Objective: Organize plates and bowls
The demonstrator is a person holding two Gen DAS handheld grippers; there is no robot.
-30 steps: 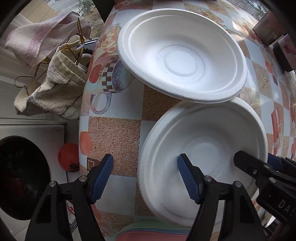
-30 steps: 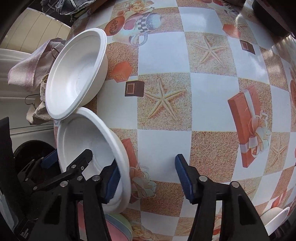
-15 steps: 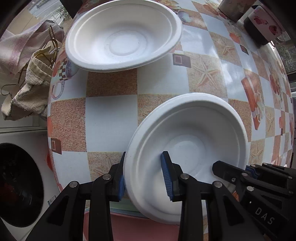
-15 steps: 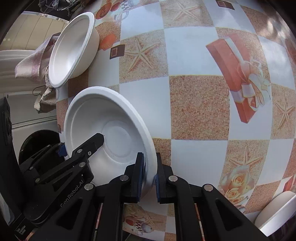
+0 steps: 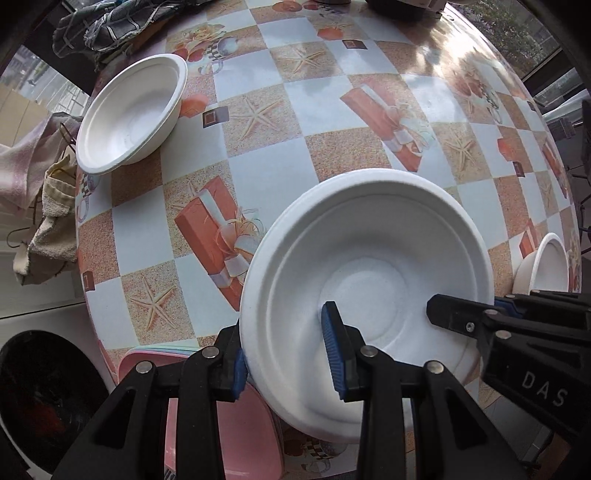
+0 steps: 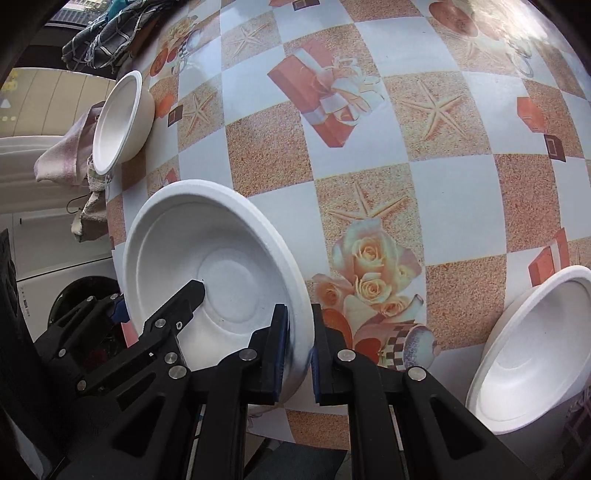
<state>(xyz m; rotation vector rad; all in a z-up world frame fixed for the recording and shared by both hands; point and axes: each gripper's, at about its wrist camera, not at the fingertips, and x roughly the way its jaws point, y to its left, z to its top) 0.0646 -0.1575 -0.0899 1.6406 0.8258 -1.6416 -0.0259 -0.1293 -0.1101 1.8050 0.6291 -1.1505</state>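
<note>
A white bowl (image 5: 369, 266) is held above the table by both grippers. My left gripper (image 5: 286, 350) is shut on its left rim. My right gripper (image 6: 297, 349) is shut on its right rim; the bowl also shows in the right wrist view (image 6: 210, 266). A second white bowl (image 5: 131, 112) sits at the table's far left edge, also in the right wrist view (image 6: 120, 122). A third white bowl (image 6: 532, 350) stands at the right, seen small in the left wrist view (image 5: 546, 266). A pink plate stack (image 5: 229, 424) lies below my left gripper.
The table (image 5: 332, 110) has a checked cloth with starfish and gift prints. Towels (image 5: 40, 206) hang off its left edge. A dark checked cloth (image 5: 110, 26) lies at the far left corner. A washing machine door (image 5: 40, 391) is below left.
Both grippers closed on the near bowl's rim, lifted it and carried it rightward across the table. The far-left bowl now appears smaller and farther away.
</note>
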